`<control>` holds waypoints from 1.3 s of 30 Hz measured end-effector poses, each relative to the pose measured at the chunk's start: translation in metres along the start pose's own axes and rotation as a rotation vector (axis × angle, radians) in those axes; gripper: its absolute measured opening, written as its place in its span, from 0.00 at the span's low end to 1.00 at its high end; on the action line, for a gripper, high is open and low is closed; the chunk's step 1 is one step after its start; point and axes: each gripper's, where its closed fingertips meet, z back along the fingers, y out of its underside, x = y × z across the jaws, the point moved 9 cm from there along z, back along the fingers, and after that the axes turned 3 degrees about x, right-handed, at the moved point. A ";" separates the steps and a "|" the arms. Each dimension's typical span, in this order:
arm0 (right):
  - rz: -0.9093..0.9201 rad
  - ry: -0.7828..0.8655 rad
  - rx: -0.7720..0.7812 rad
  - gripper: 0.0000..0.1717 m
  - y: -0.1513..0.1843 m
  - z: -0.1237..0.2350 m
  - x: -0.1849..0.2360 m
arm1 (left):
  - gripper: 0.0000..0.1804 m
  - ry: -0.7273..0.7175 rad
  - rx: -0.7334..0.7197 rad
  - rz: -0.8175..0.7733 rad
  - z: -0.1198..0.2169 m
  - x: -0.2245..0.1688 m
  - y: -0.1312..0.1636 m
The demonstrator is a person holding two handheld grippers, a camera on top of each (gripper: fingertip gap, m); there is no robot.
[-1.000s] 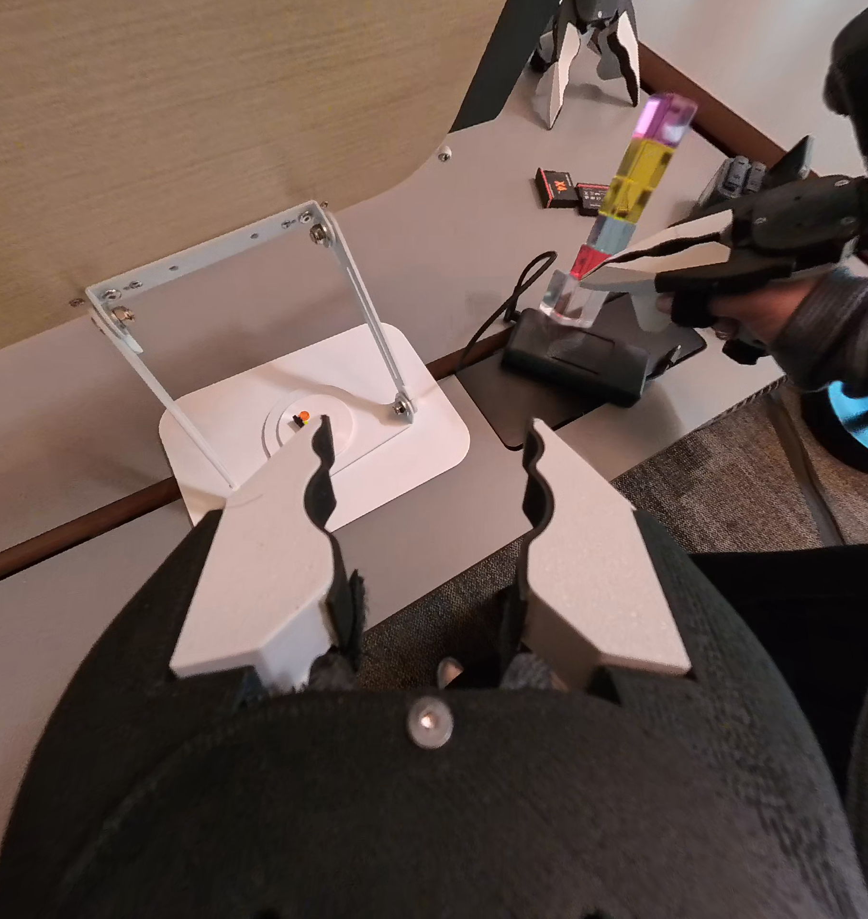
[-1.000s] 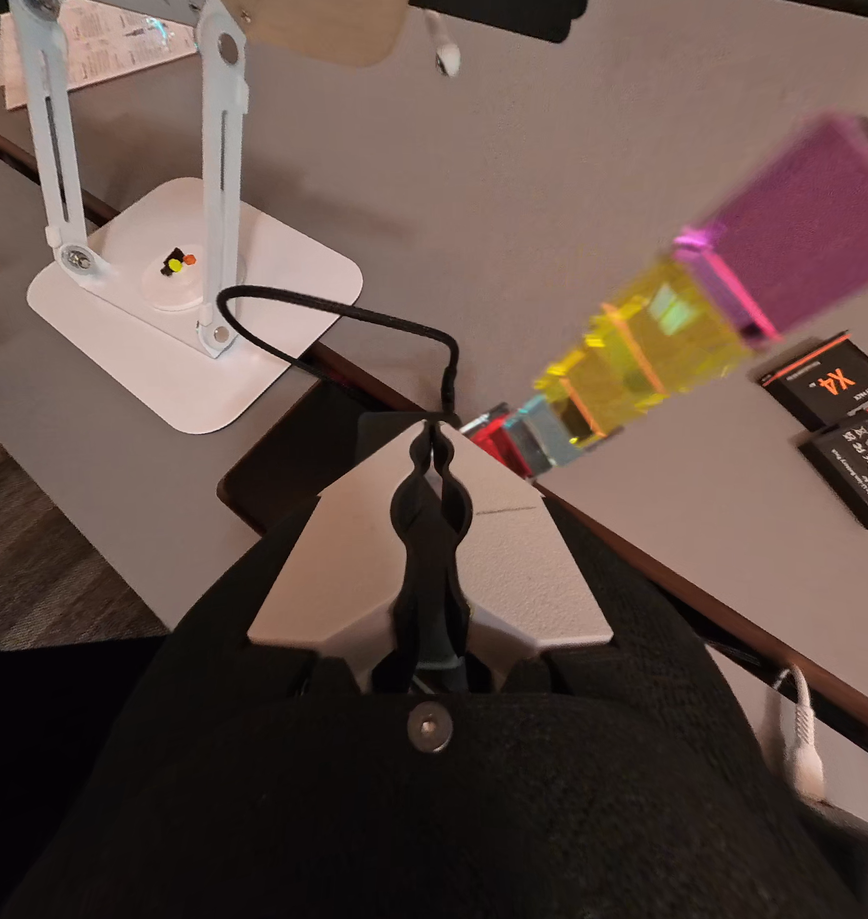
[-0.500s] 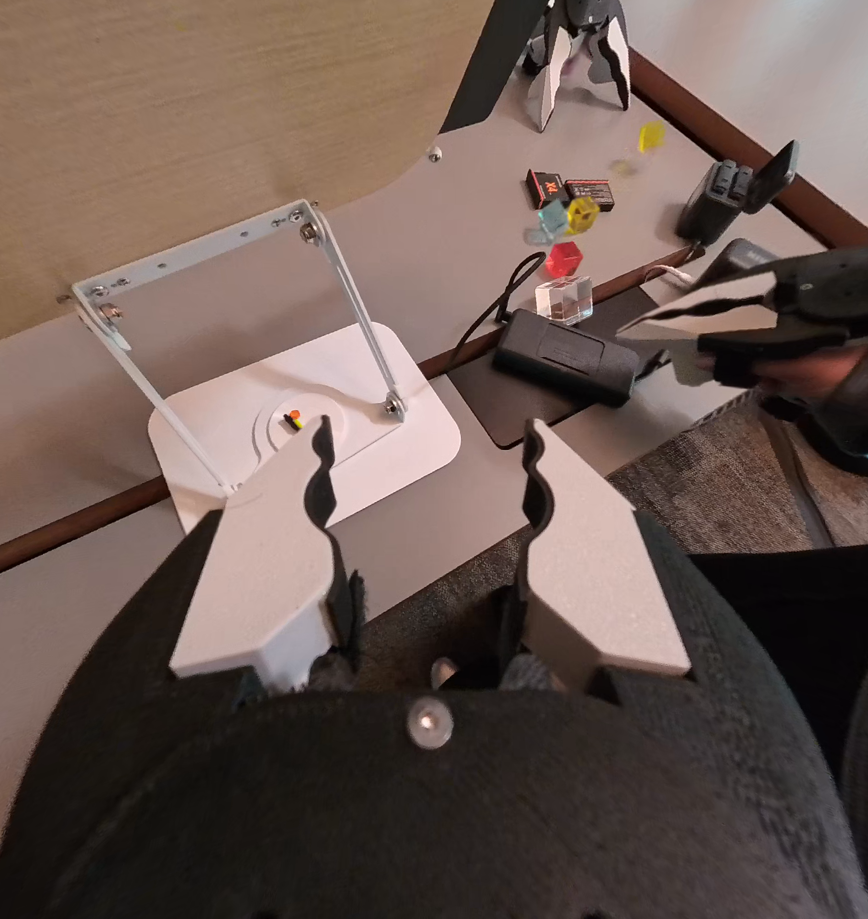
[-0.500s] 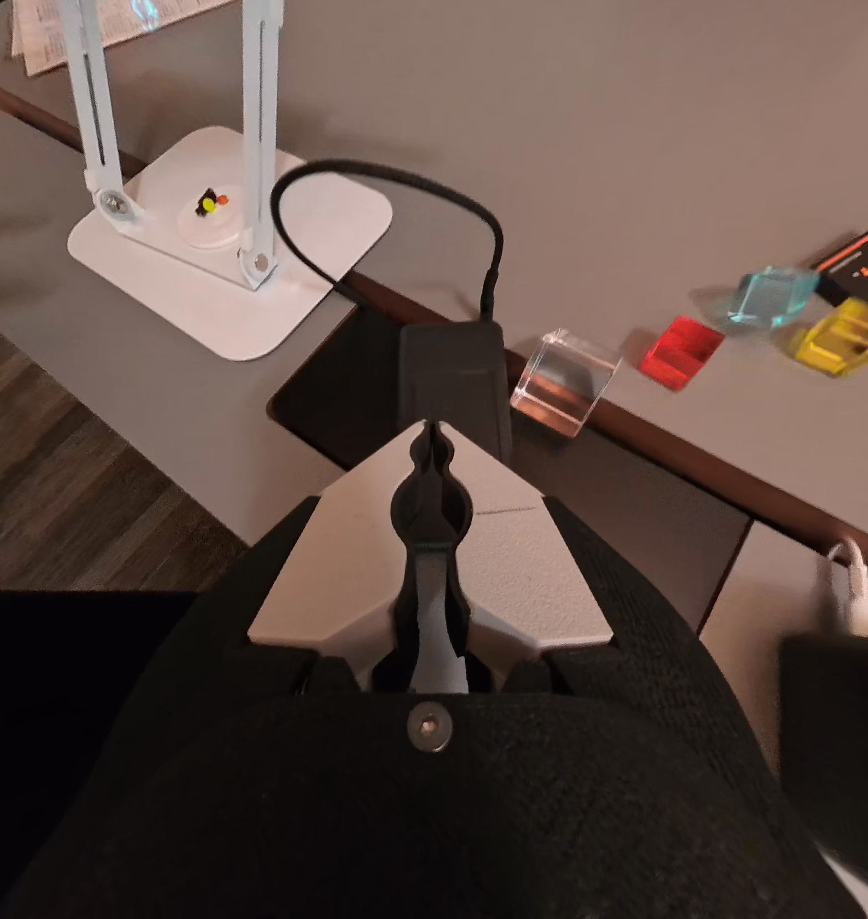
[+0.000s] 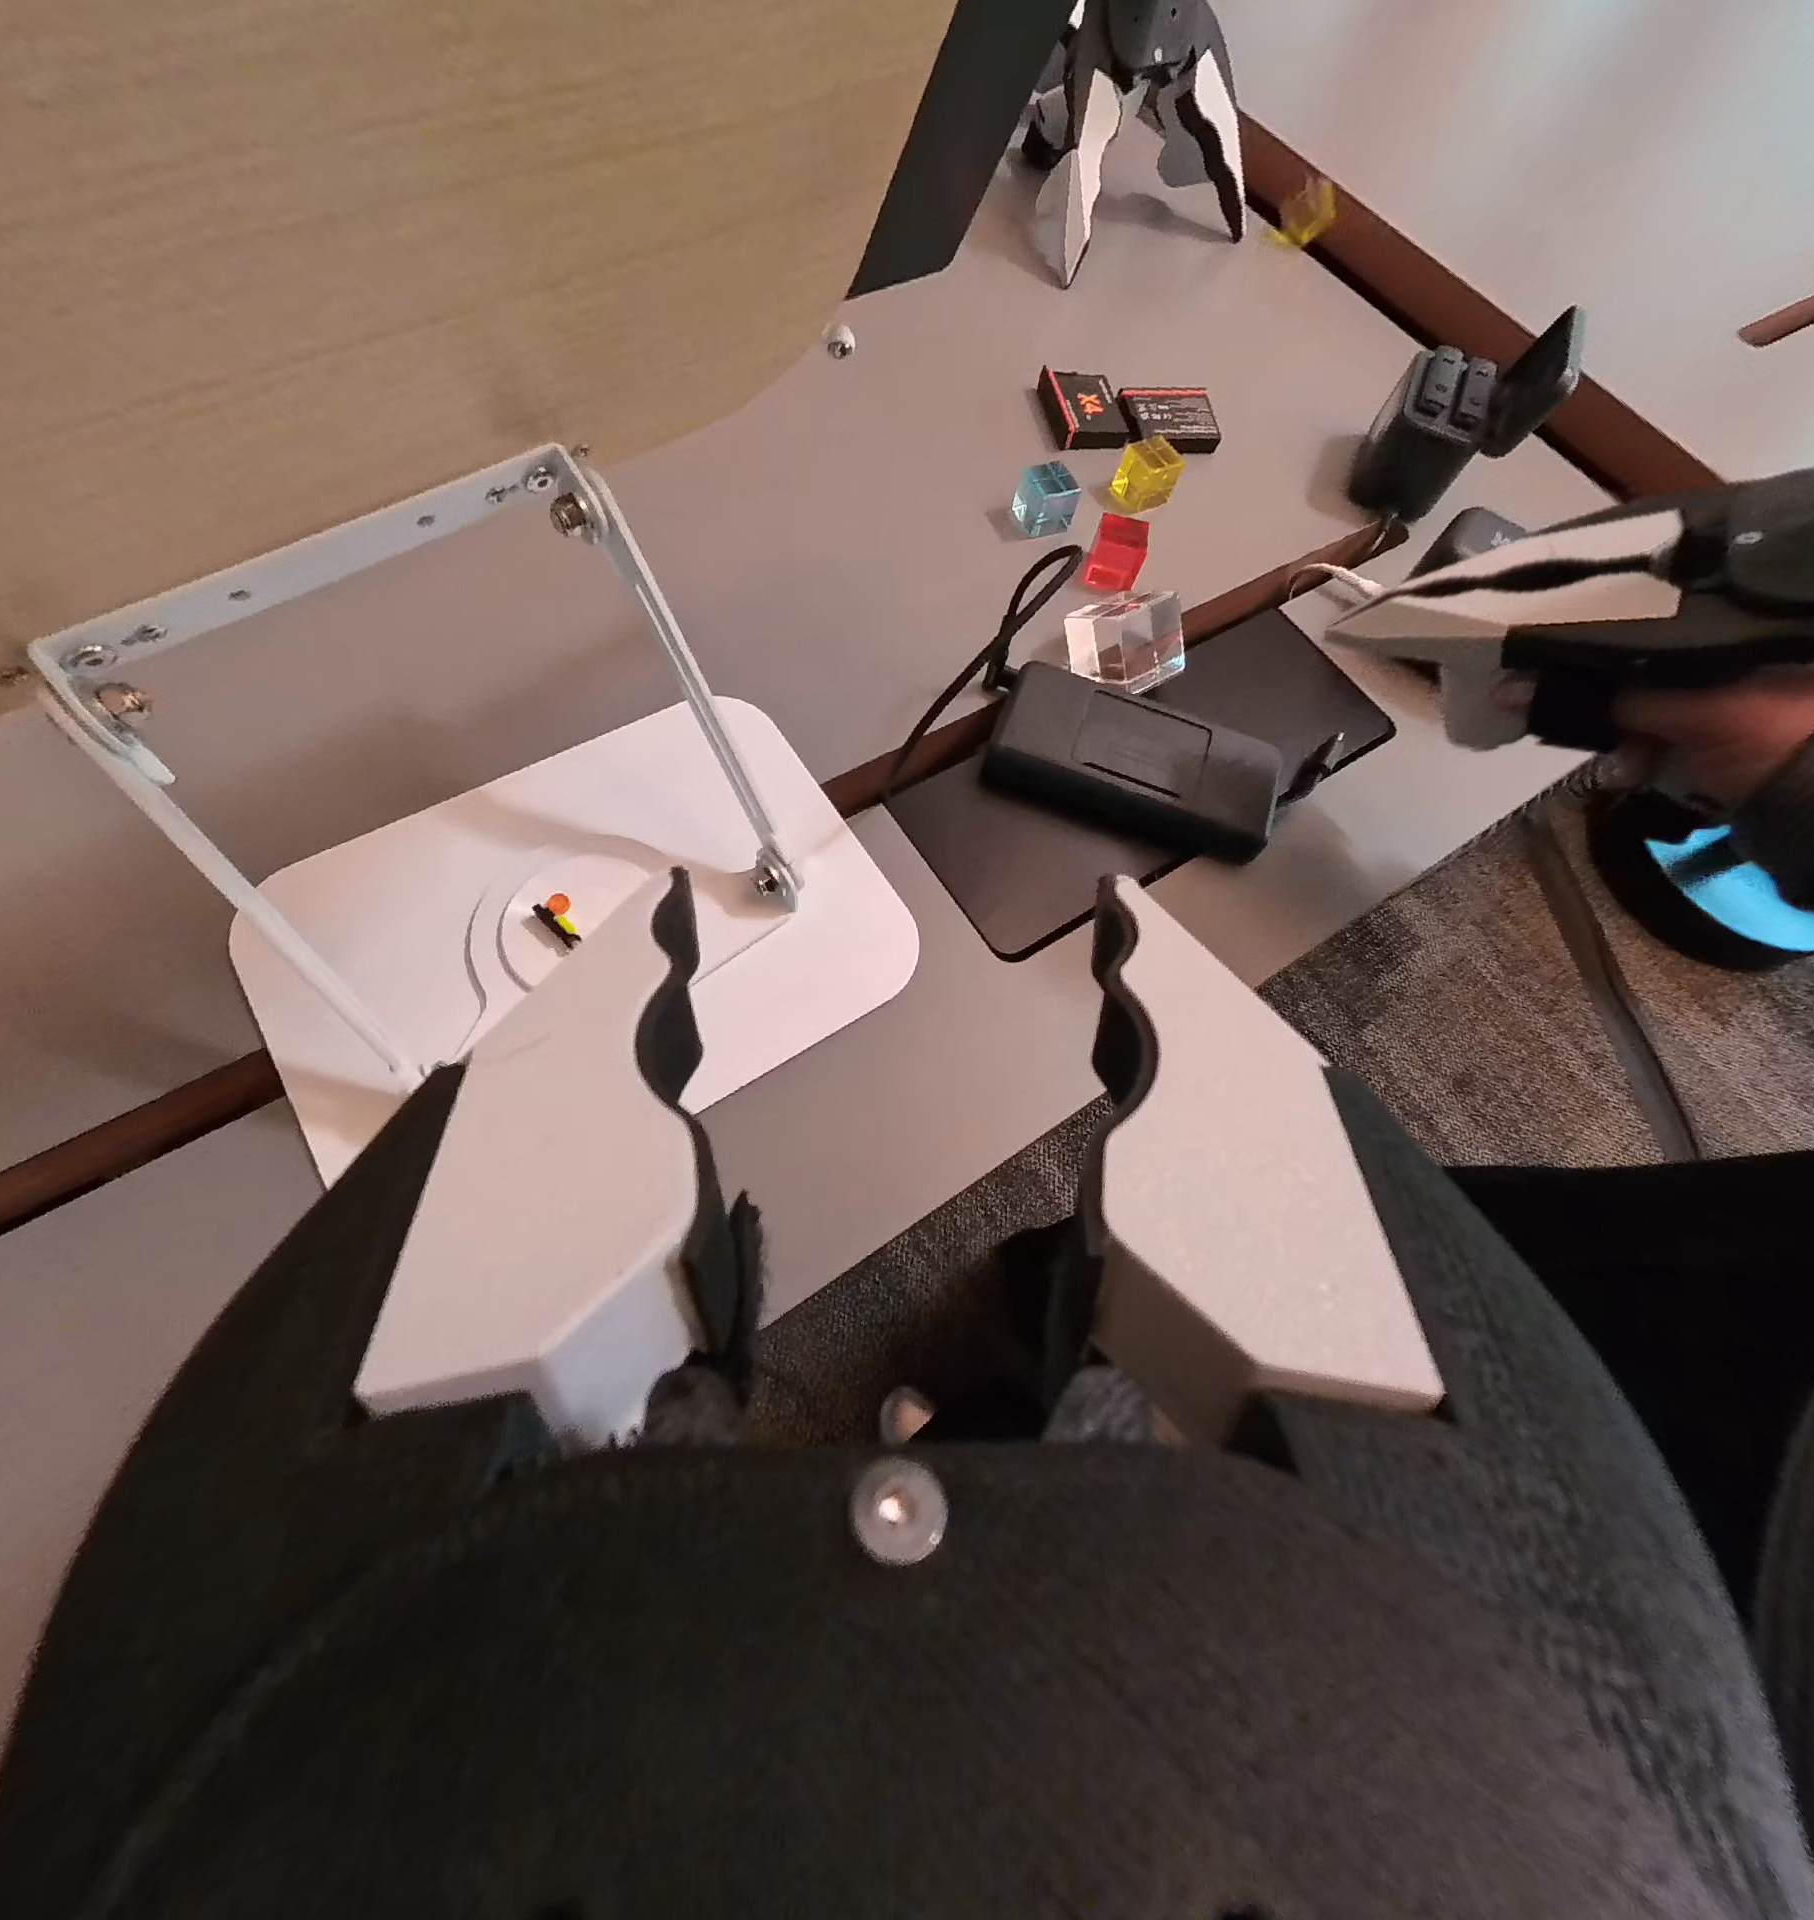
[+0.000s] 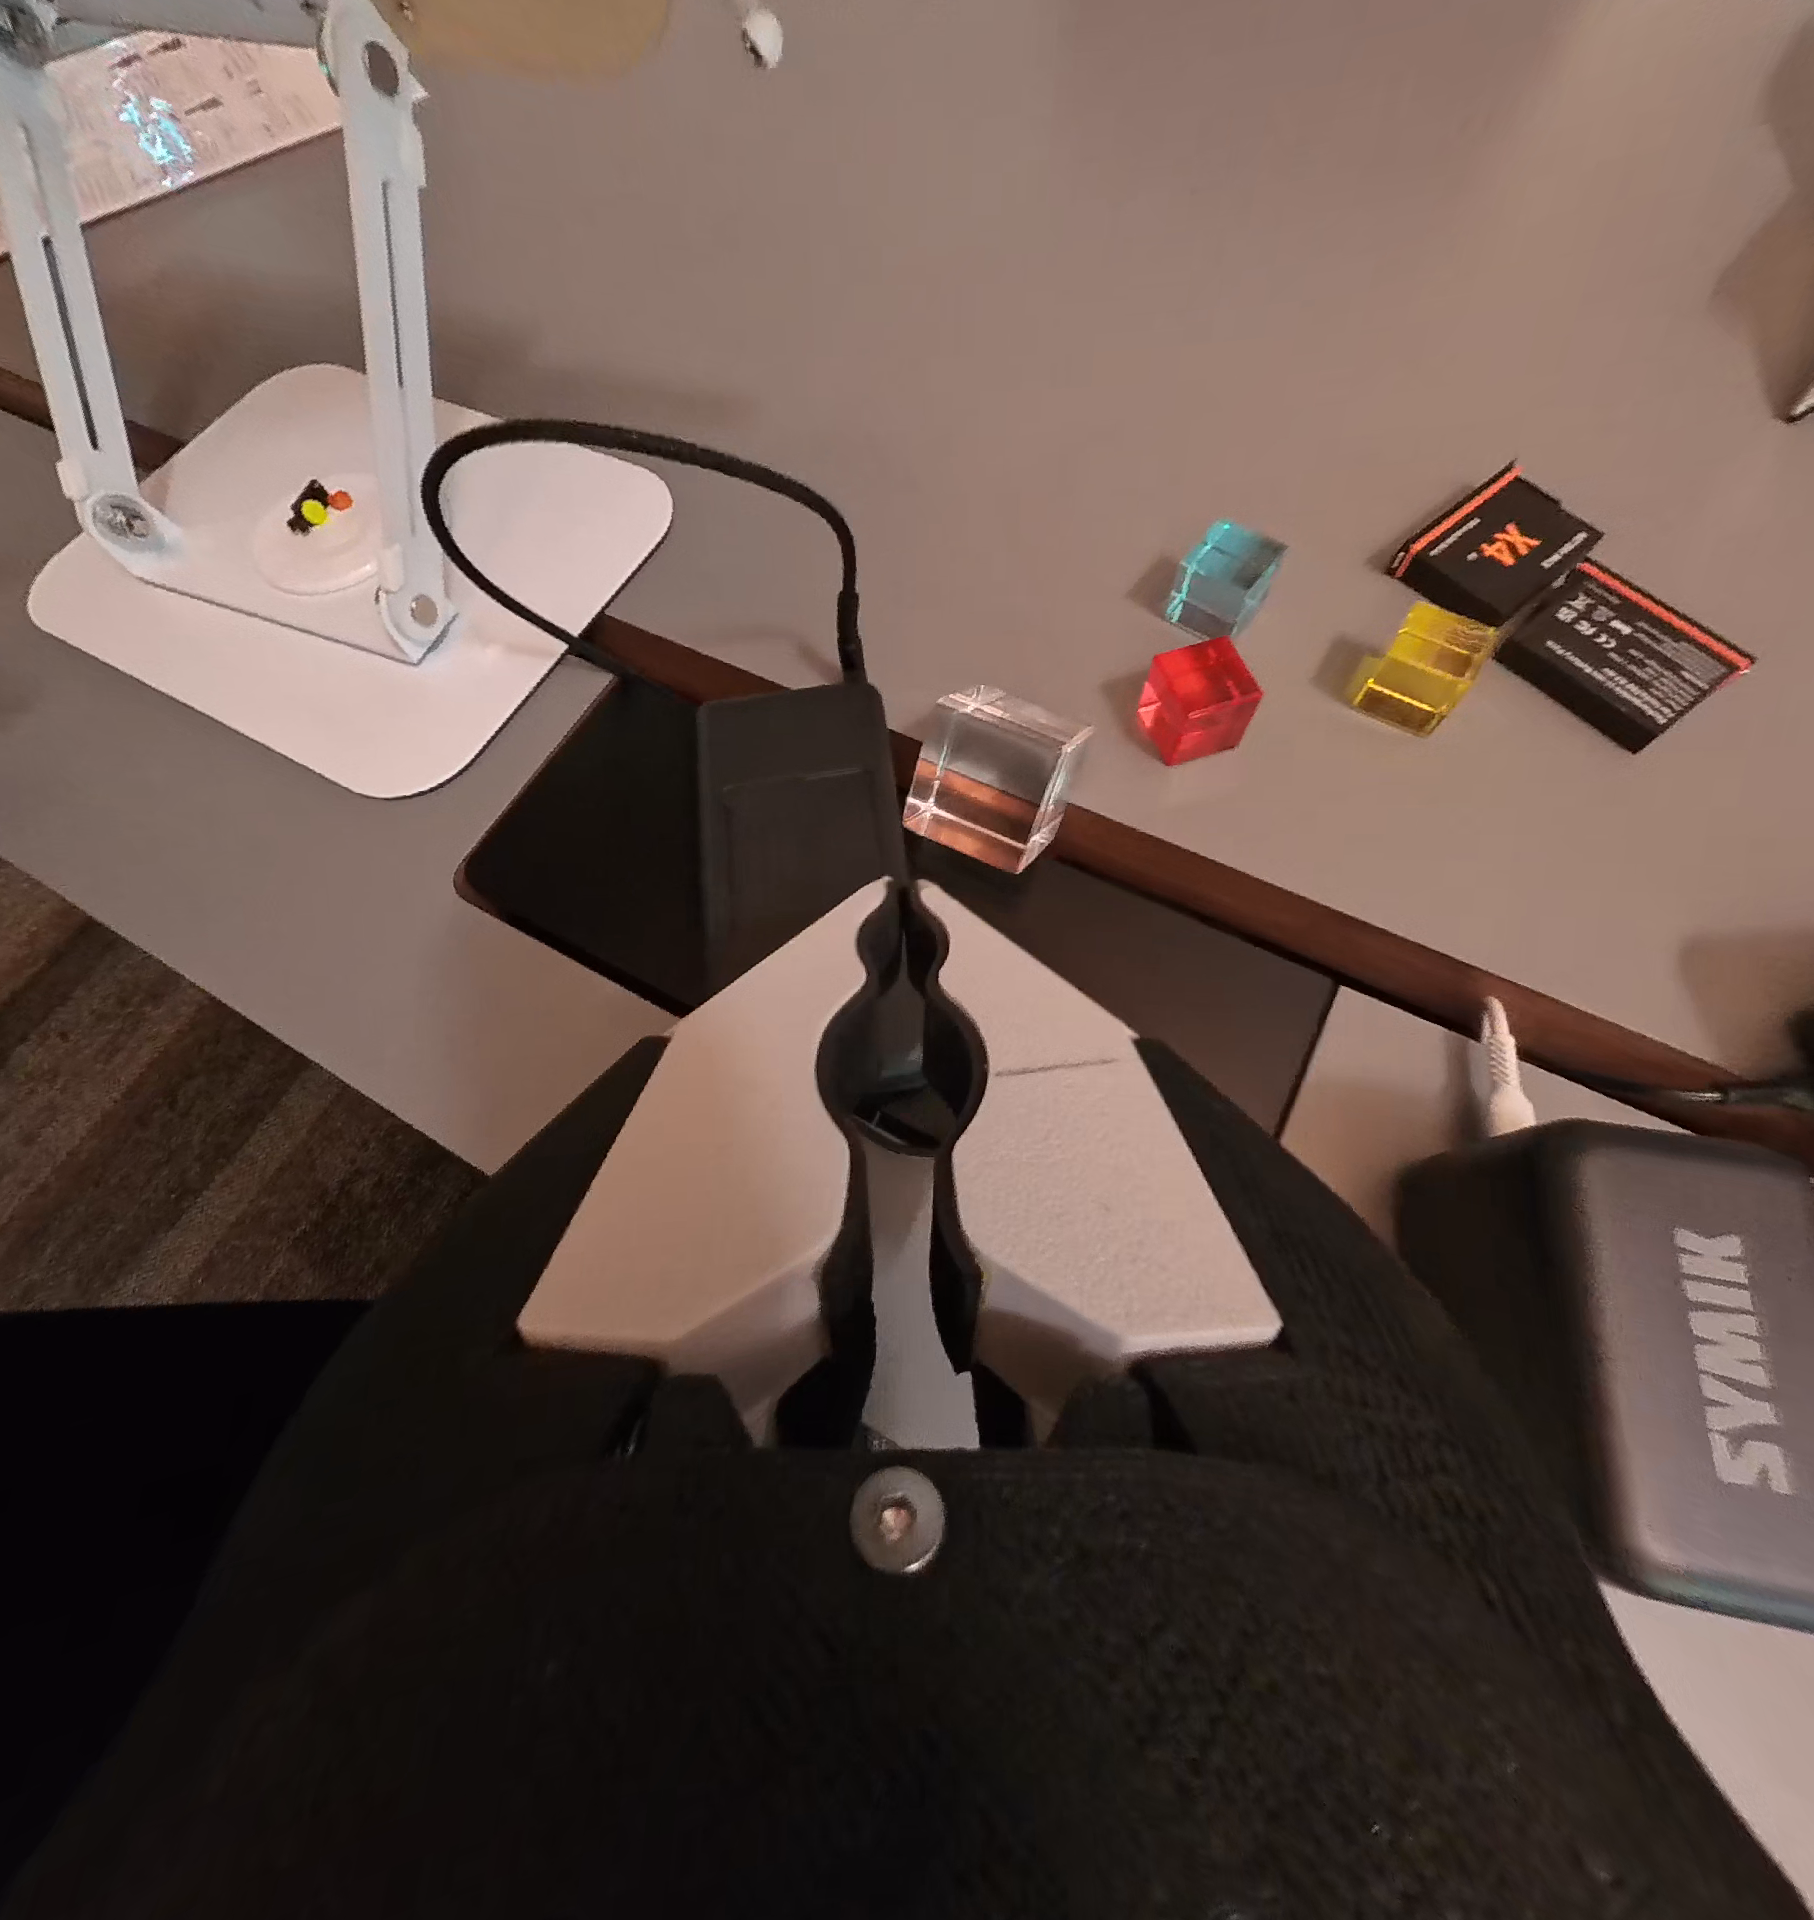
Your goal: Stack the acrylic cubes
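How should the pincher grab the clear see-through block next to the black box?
Probably best from straight above, with the fingers closing on two opposite flat side faces of the clear block. It sits flat and upright on the grey table. The sides facing the black box look tight, so I would pinch the two freer sides, roughly in line with the red cube.
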 end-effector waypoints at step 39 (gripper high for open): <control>-0.178 0.059 0.312 0.26 -0.023 -0.070 -0.028 | 0.42 -0.021 -0.004 0.057 0.002 0.014 0.009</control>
